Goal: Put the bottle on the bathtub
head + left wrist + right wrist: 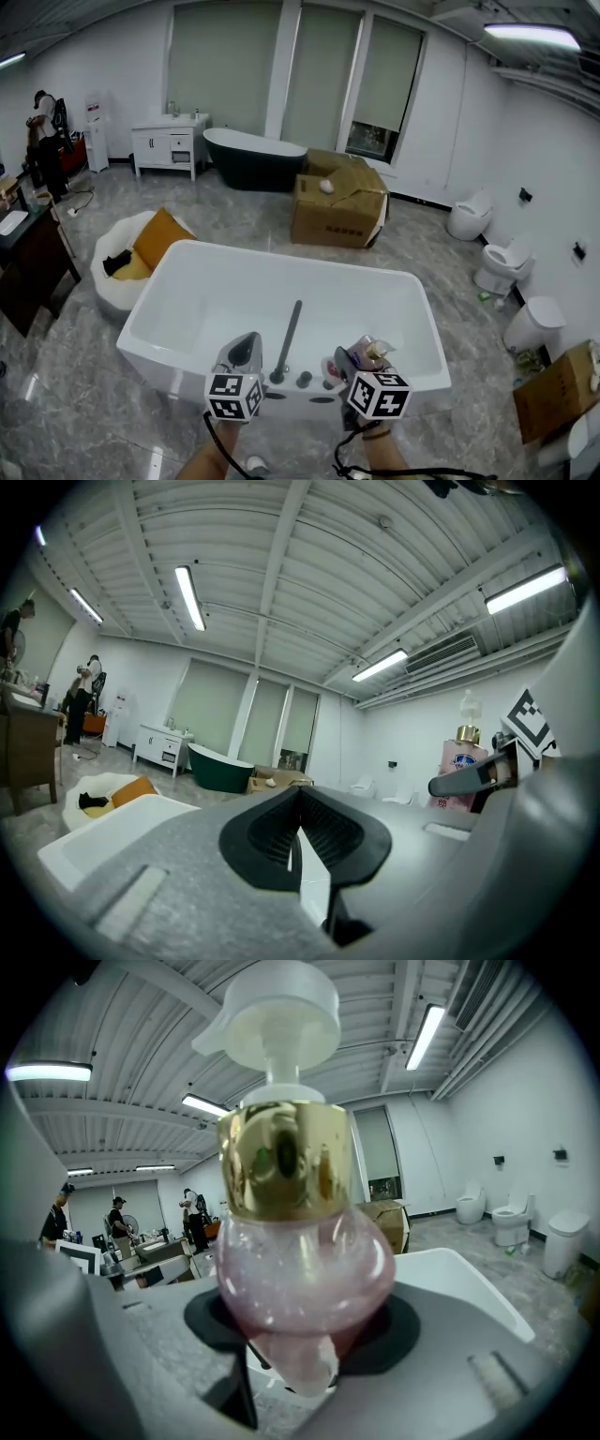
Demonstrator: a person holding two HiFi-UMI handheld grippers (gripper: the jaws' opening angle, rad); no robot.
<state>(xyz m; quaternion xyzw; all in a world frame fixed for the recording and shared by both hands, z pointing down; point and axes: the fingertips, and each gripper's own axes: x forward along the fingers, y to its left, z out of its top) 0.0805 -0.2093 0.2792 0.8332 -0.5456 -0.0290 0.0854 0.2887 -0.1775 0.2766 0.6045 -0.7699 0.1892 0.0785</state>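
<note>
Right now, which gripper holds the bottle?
The right gripper: it is clamped on the pink bottle. The left gripper is shut with nothing in it.

Far across the marble floor (234, 216), a dark tub (255, 159) stands between a white vanity (169, 145) on its left and a big cardboard box (337, 211) on its right. Two toilets (467, 217) (503, 264) line the right wall. At left, an orange cushion (159, 236) lies on a white pouf (117, 267).

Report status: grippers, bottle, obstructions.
Left gripper shut, empty. Right gripper shut on pink pump bottle, by bathtub near rim. Rim's faucet and knobs close beside it.
</note>
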